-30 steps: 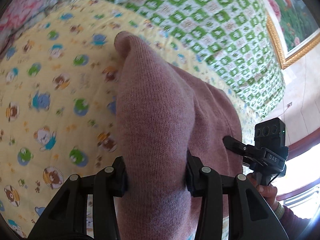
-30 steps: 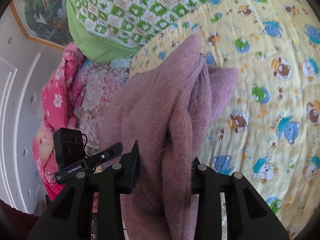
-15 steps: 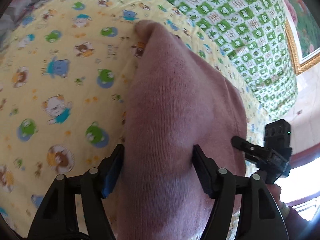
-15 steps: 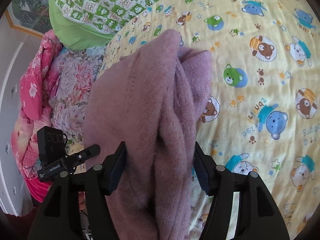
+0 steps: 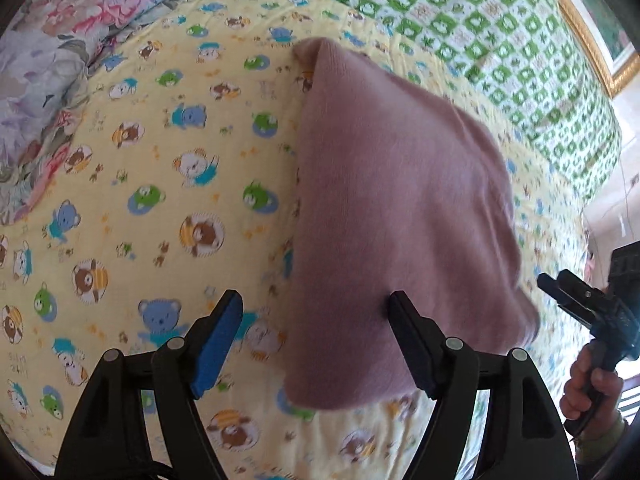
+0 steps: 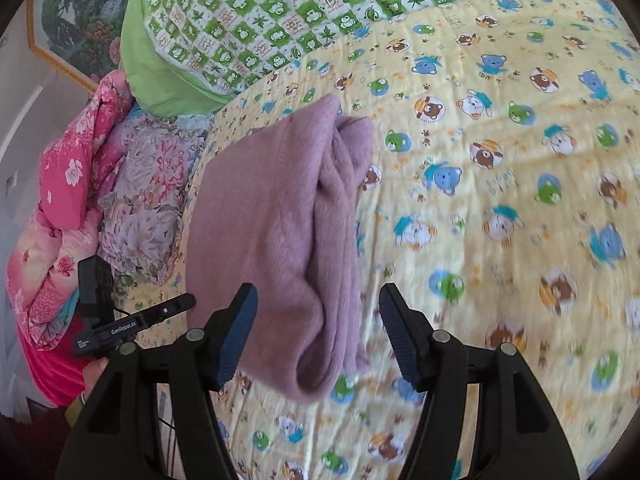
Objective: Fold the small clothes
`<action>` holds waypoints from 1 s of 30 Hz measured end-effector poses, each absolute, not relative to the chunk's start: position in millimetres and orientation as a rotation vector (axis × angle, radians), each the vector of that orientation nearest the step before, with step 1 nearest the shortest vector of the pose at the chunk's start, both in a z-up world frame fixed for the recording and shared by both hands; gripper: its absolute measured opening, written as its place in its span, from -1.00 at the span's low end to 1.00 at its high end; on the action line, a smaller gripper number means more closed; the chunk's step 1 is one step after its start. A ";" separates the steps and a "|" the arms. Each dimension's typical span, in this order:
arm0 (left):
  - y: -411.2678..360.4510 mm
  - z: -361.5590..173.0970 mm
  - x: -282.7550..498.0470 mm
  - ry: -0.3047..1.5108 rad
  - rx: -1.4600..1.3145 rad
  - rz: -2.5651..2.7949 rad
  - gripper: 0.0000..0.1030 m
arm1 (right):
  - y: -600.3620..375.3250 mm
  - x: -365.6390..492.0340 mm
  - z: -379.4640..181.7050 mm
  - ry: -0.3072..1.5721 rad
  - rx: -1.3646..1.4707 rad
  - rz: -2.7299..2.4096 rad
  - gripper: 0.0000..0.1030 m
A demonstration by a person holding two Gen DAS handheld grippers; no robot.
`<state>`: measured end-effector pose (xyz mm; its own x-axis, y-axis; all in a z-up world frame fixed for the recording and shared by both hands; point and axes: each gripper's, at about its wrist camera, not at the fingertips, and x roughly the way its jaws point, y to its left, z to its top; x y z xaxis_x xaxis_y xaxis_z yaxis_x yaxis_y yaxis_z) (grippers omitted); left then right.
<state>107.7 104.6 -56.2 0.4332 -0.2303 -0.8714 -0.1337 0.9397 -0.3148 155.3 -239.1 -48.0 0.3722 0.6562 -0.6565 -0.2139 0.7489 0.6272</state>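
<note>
A mauve knitted garment (image 5: 400, 208) lies folded on the yellow bear-print sheet (image 5: 160, 200). My left gripper (image 5: 316, 312) is open; its right finger lies against the garment's near edge and its left finger is over bare sheet. In the right wrist view the same garment (image 6: 280, 232) lies in thick folds, with its near end between the open fingers of my right gripper (image 6: 318, 312), which does not grip it. The right gripper also shows in the left wrist view (image 5: 580, 304), and the left one in the right wrist view (image 6: 132, 320).
A green-and-white checked quilt (image 6: 320, 8) lies at the far side of the bed. Pink and floral quilts (image 6: 80, 184) are piled at the bed's edge beside the garment. A framed painting (image 6: 68, 12) hangs on the wall. The yellow sheet (image 6: 500, 200) stretches to the right.
Both grippers have opened and let go of the garment. They have drawn back, and the garment now lies on the sheet instead of hanging from the jaws.
</note>
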 end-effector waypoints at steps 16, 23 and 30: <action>101.0 -81.5 103.1 1.202 -0.323 -0.095 0.49 | -207.6 127.5 -57.4 1.078 0.371 0.554 -0.86; 91.2 -91.3 108.2 1.228 -0.310 -0.111 0.49 | -210.8 133.8 -97.7 1.180 0.349 0.494 -0.86; 97.0 -81.0 103.7 1.214 -0.308 -0.123 0.47 | -215.3 131.1 -79.0 1.159 0.372 0.479 -0.77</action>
